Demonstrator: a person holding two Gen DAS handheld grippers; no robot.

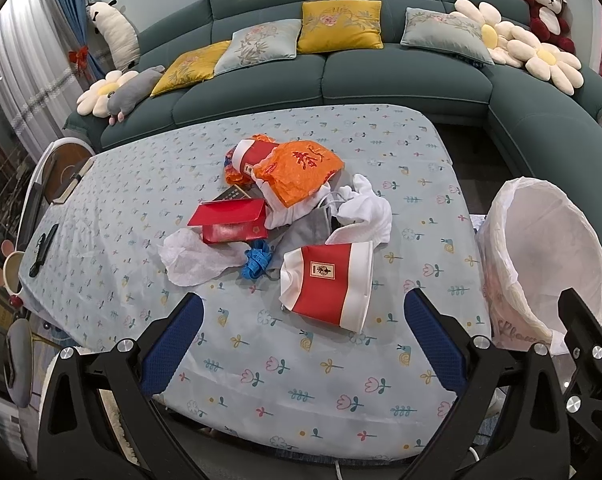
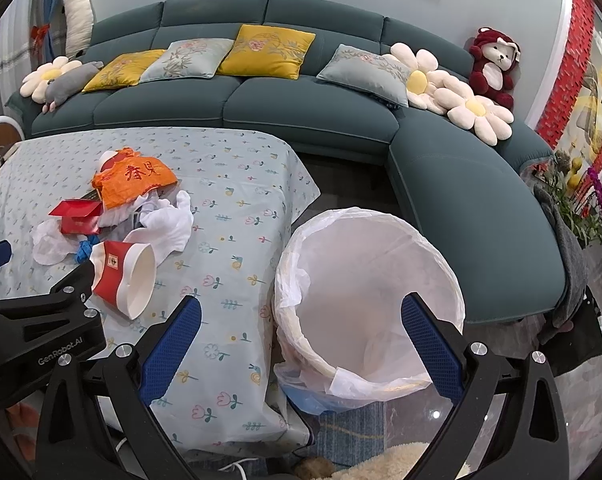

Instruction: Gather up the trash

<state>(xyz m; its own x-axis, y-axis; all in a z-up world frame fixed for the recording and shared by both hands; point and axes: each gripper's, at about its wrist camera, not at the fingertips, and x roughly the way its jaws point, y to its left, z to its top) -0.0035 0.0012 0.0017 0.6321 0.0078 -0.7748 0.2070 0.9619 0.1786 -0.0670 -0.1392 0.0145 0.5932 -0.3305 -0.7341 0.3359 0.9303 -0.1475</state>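
A heap of trash lies mid-table: an orange plastic bag [image 1: 301, 170] [image 2: 135, 178], a red envelope box [image 1: 233, 222] [image 2: 77, 216], crumpled white tissue [image 1: 193, 258], white cloth [image 1: 365, 210] [image 2: 167, 222], a blue string bundle [image 1: 255, 262] and a tipped red-and-white paper cup [image 1: 327, 286] [image 2: 123, 278]. My left gripper [image 1: 303, 344] hangs open just short of the cup, holding nothing. To the right of the table stands a white-lined bin [image 1: 545, 256] [image 2: 369, 300]. Above its mouth my right gripper [image 2: 301, 346] is open with nothing between its fingers.
The table [image 1: 285, 380] wears a pale blue flowered cloth; a black remote [image 1: 43, 250] lies at its left edge. A teal corner sofa [image 1: 381, 80] with cushions and plush toys wraps the back and right. Potted flowers [image 2: 581, 200] stand far right.
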